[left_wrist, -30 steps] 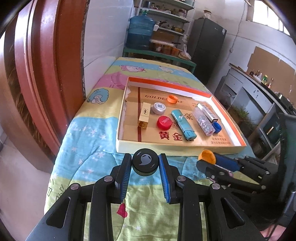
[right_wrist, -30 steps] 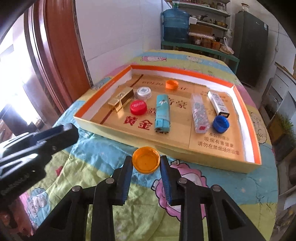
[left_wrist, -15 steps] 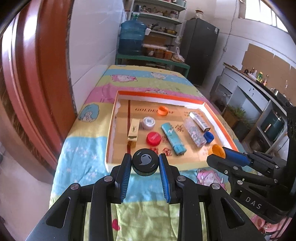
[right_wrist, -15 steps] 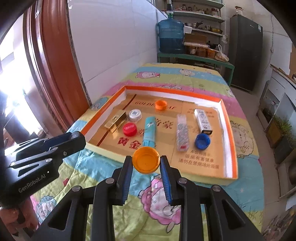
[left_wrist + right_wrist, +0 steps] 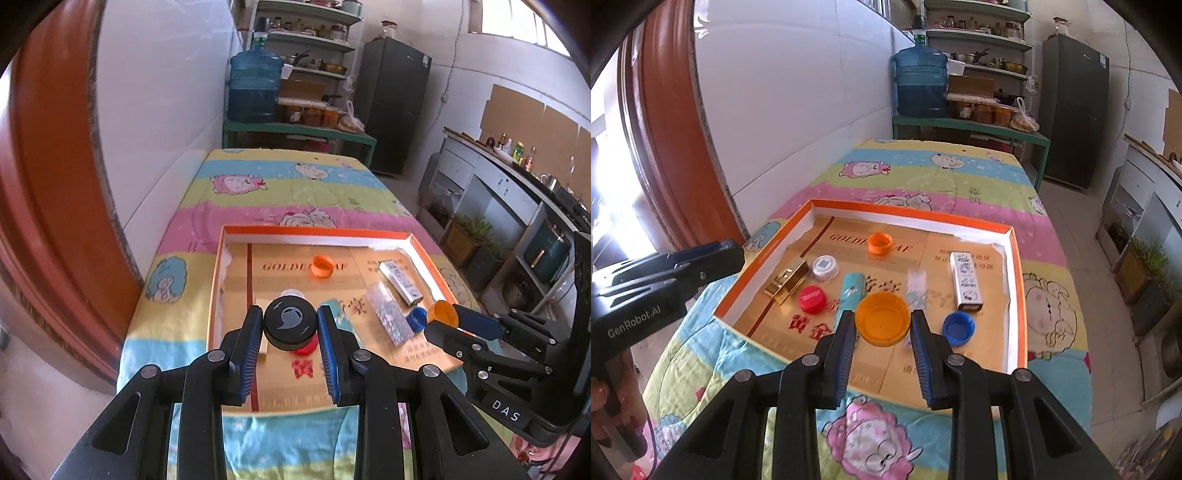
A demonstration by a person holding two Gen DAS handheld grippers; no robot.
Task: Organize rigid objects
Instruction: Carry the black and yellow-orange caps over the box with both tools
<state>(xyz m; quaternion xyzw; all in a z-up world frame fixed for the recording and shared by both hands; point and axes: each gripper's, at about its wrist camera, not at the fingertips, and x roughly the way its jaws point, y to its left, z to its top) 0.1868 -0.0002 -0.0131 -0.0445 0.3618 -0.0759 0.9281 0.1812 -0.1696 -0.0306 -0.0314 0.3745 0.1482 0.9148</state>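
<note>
Tray [image 5: 1015,280], orange-rimmed cardboard, is seen lying flat on a cartoon-print quilt [image 5: 923,177] spread over the counter.

L gripper [image 5: 290,325]: jaws are narrowed to a small gap and clamped on a black cap [image 5: 290,322], logo side facing the cam. Cap is held in the air above the tray's near-left part, in front of a red cap [image 5: 812,298] and a gold box [image 5: 786,282], which it partly hides in the L wrist view.

R gripper [image 5: 882,325]: jaws likewise set narrow, pressed on either side of an orange cap [image 5: 882,322], hollow side up. Cap is carried above the tray's near-middle part, not touching the tray floor. Same gripper is visible from the L cam at the right edge, orange cap at its tip over the tray's right side.

Inside tray, per R wrist view:
- gold box at left, tilted diag., white round lid [image 5: 824,267] just beside it
- red cap near the gold box, on the near side
- teal lighter [image 5: 852,290], lengthwise, partly behind the R jaws
- small orange cap [image 5: 879,243] toward the far wall, on the printed lettering
- clear lighter [image 5: 916,286] mid-right, partly hidden by the held cap
- white patterned lighter [image 5: 966,282] right of it, well apart from the wall
- blue cap [image 5: 958,328] near-right, hollow side up

Part of a hand [image 5: 609,406] is visible at the lower-left edge under the L gripper body.
</note>
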